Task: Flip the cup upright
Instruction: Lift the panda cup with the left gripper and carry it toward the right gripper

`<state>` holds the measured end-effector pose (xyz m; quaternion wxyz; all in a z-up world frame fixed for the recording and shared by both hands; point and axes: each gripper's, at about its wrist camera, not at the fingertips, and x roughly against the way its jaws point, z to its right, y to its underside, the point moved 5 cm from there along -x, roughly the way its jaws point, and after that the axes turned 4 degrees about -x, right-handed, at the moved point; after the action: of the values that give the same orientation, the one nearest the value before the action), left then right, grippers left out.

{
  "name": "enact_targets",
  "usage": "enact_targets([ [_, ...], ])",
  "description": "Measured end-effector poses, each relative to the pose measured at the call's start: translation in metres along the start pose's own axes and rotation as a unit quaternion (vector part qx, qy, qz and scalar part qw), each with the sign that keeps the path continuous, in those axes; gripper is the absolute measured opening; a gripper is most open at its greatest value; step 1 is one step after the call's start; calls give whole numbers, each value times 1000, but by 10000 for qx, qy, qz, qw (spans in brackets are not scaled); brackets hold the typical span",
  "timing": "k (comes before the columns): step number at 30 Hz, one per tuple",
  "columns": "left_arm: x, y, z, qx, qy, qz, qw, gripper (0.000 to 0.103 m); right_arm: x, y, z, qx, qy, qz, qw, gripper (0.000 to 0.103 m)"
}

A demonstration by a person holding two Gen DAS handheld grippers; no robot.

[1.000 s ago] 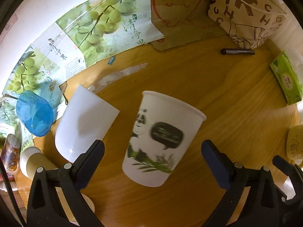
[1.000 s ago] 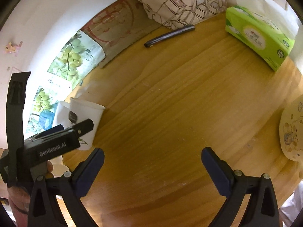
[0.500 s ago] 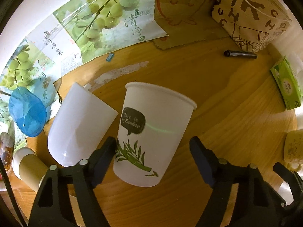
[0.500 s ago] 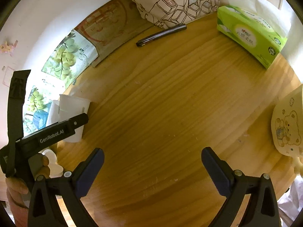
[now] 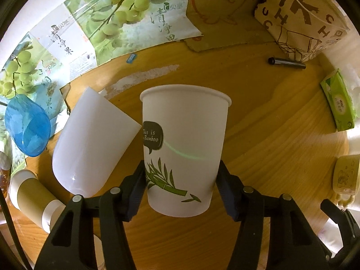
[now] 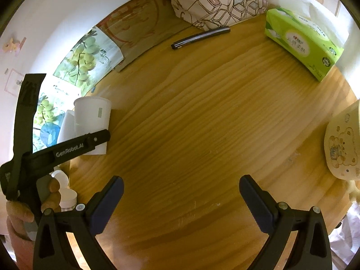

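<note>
A white paper cup (image 5: 184, 148) with a bamboo print stands with its rim up on the wooden table (image 5: 270, 148). My left gripper (image 5: 180, 189) is shut on the paper cup's lower body, one pad on each side. The same cup shows at the left of the right wrist view (image 6: 92, 121), behind the left gripper's black arm (image 6: 67, 150). My right gripper (image 6: 181, 200) is open and empty over bare wood.
A plain white cup (image 5: 92, 141) lies on its side just left of the paper cup. A blue cup (image 5: 27, 130) and a brown-sleeved cup (image 5: 31, 195) are further left. A pen (image 5: 286, 63), tissue box (image 5: 338, 103), patterned bag (image 5: 301, 15) and bear mug (image 5: 346, 175) ring the right side.
My left gripper has closed from open onto the paper cup, and the cup has turned so its speech-bubble print faces me. The right gripper stayed open and drifted slightly.
</note>
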<state>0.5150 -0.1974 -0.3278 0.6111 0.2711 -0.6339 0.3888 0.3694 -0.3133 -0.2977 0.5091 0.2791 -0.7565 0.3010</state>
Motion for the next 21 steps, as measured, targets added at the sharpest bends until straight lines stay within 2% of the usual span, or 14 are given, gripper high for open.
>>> enact_targets([
  [12,35,18,8,-255,-11,276,9993,62,30,13,1,31,98,126,9999,103],
  [21,79,29,11,-151,-40,544,9984,62,57,35,-2,274,-25,239,9993,103],
])
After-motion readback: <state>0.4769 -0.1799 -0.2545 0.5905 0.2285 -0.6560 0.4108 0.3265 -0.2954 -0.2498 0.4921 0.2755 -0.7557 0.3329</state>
